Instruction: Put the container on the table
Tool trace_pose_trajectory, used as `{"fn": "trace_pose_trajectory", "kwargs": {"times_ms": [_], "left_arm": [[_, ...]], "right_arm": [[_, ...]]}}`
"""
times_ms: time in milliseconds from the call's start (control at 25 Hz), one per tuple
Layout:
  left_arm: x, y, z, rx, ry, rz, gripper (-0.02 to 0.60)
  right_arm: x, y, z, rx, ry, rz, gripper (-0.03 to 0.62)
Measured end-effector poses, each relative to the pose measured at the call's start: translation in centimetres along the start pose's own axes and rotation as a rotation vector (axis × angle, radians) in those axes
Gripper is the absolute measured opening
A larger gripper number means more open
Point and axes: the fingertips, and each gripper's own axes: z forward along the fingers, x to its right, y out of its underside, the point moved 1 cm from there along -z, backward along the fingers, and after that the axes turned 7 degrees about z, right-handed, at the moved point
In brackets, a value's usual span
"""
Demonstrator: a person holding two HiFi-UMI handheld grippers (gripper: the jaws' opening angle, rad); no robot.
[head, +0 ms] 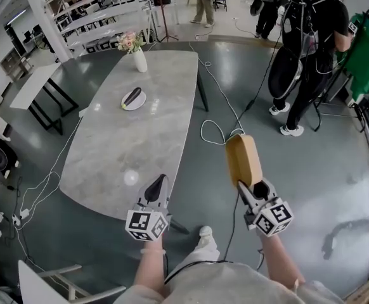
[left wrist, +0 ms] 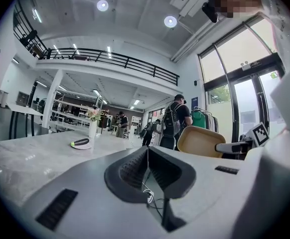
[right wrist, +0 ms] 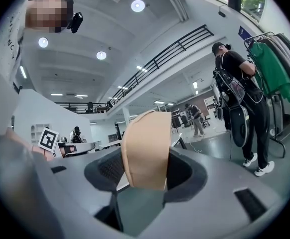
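You're mid-carry: your right hand-held gripper (head: pixel 248 190) is clamped on the container (head: pixel 243 158), which hangs over the floor, right of the tabletop (head: pixel 134 138). Your left hand-held gripper (head: pixel 160 183) is closed, empty. Next, swing it left over the tabletop, lower, then release

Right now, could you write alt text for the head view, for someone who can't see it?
Seen from above, the right gripper holds a tan container over grey floor, beside a marble table. The left gripper, shut and empty, hovers at the table's near edge.
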Motion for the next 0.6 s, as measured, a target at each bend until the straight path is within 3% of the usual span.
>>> {"fn": "trace_pose_trajectory", "kwargs": {"times_ms": [400, 600], "left_arm": [[-3.1, -0.6, 8.7, 0.008, 0.026, -0.011, 0.009], [-4.0, 0.0, 10.1, 0.007, 0.037, -0.019, 0.009]], "right_arm": [[4.9, -2.4, 6.6, 0.000, 0.017, -0.009, 0.227], [5.9, -2.5, 7.7, 0.026, 0.036, 0.025, 0.227]]}}
